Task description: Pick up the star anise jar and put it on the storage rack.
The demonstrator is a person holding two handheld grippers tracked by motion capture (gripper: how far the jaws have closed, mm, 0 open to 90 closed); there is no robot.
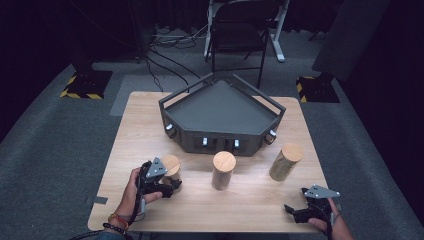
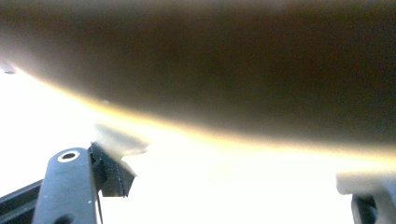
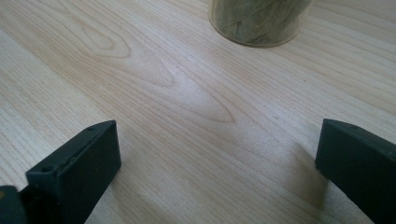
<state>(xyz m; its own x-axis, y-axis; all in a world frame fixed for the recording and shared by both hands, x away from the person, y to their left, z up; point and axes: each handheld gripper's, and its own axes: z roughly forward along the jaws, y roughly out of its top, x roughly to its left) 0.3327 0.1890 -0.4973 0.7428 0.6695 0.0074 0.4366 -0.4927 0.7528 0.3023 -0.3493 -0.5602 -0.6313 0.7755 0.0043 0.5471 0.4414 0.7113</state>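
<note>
**Left gripper closes in on the first log**

The left gripper (image 1: pixel 167 184) has its jaws spread around the left log (image 1: pixel 171 165), which stands upright near the table's (image 1: pixel 250 210) front-left, the wood looming dark and close in its own view. A square, low grip should keep it from tipping. The right gripper (image 1: pixel 298 212) rests spread wide, holding nothing, short of the right log (image 1: pixel 286 161).
</note>
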